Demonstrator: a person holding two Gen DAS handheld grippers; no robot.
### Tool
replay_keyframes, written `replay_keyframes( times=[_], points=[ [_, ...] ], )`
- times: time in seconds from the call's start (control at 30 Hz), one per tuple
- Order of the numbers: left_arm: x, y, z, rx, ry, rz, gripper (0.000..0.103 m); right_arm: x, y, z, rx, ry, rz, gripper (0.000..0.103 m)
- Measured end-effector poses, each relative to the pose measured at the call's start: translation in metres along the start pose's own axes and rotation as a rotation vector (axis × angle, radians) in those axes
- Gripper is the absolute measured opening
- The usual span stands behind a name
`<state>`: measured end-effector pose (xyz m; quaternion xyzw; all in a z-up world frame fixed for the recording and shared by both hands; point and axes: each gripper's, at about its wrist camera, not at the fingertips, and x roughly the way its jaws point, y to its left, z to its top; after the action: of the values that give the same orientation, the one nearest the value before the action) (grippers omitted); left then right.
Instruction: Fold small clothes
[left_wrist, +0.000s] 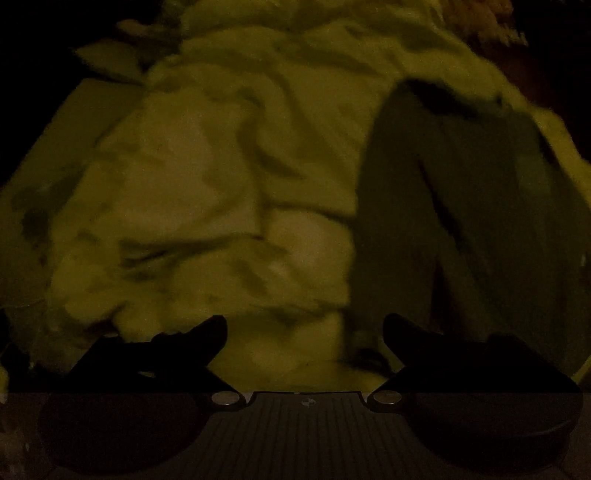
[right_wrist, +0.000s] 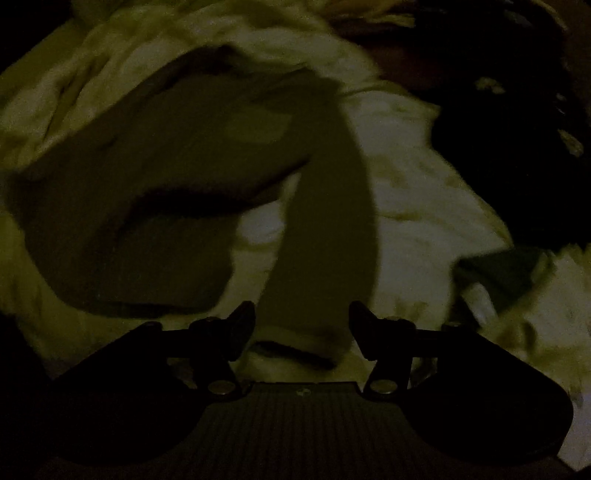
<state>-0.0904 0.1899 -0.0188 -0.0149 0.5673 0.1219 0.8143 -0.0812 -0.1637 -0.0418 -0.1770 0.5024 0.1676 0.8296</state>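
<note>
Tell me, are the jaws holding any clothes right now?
No. Both the left gripper and right gripper are open. The dark garment's long strip lies between the right jaws, ungripped.

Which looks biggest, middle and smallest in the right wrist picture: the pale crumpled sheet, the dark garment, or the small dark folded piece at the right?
1. Pale crumpled sheet, filling most of the view.
2. Dark garment, with one long strip reaching the camera, so nearness may enlarge it.
3. Small dark folded piece.

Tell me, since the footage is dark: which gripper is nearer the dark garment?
Right. The right gripper has a strip of the dark garment between its open fingers; the left gripper hovers over pale bedding beside it.
</note>
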Motion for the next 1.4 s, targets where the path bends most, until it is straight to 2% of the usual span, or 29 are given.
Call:
replay_keyframes(
  times=[0.13,0.23,0.27,0.33,0.37,0.47,0.57,0.67,0.8,0.9,0.97,1.03,1.07,1.1,1.17,1.27,1.33,1.4],
  points=[
    [0.034,-0.011,-0.001,0.034,0.058,-0.029,0.103,0.022,0.007,0.000,-0.077,0.062,-0.009,0.060],
    [0.050,-0.020,-0.001,0.066,0.078,-0.005,0.103,0.035,0.009,-0.002,-0.120,0.110,-0.005,0.060],
    [0.052,-0.020,0.000,0.060,0.070,-0.009,0.103,0.040,0.010,-0.002,-0.133,0.128,-0.012,0.056],
    [0.053,-0.017,0.004,0.023,0.088,-0.050,0.103,0.047,0.007,-0.001,-0.121,0.161,-0.008,0.032],
    [0.051,-0.015,0.007,0.008,0.088,-0.085,0.098,0.047,0.003,0.002,-0.098,0.167,-0.004,0.012],
    [0.031,-0.007,0.017,-0.005,0.047,-0.113,0.076,0.031,-0.015,0.016,0.004,0.134,-0.001,0.009],
    [0.000,0.014,0.035,-0.097,-0.046,-0.143,0.074,0.000,-0.051,0.035,0.182,0.057,0.014,0.008],
    [-0.023,0.045,0.063,-0.185,-0.147,-0.084,0.074,-0.028,-0.096,0.053,0.347,-0.026,-0.007,0.008],
    [-0.037,0.106,0.099,-0.390,-0.272,0.046,0.074,-0.046,-0.180,0.079,0.588,-0.124,-0.104,0.008],
    [-0.026,0.144,0.122,-0.523,-0.280,0.095,0.077,-0.042,-0.233,0.090,0.732,-0.149,-0.247,0.008],
    [-0.018,0.160,0.132,-0.583,-0.269,0.145,0.096,-0.032,-0.256,0.092,0.792,-0.126,-0.313,0.011],
    [-0.010,0.169,0.137,-0.604,-0.241,0.203,0.103,-0.024,-0.264,0.091,0.824,-0.102,-0.388,0.031],
    [-0.006,0.172,0.138,-0.610,-0.225,0.219,0.103,-0.021,-0.263,0.090,0.833,-0.083,-0.426,0.054],
    [-0.004,0.175,0.137,-0.616,-0.209,0.226,0.103,-0.021,-0.258,0.085,0.844,-0.080,-0.440,0.059],
    [-0.009,0.176,0.126,-0.608,-0.211,0.207,0.103,-0.019,-0.244,0.079,0.844,-0.100,-0.365,0.058],
    [-0.021,0.160,0.105,-0.529,-0.203,0.113,0.103,-0.018,-0.210,0.070,0.801,-0.113,-0.219,0.057],
    [-0.025,0.140,0.089,-0.463,-0.181,0.052,0.103,-0.017,-0.180,0.059,0.762,-0.105,-0.098,0.057],
    [-0.022,0.117,0.072,-0.396,-0.154,-0.023,0.103,-0.011,-0.148,0.047,0.715,-0.058,0.047,0.058]
  ],
)
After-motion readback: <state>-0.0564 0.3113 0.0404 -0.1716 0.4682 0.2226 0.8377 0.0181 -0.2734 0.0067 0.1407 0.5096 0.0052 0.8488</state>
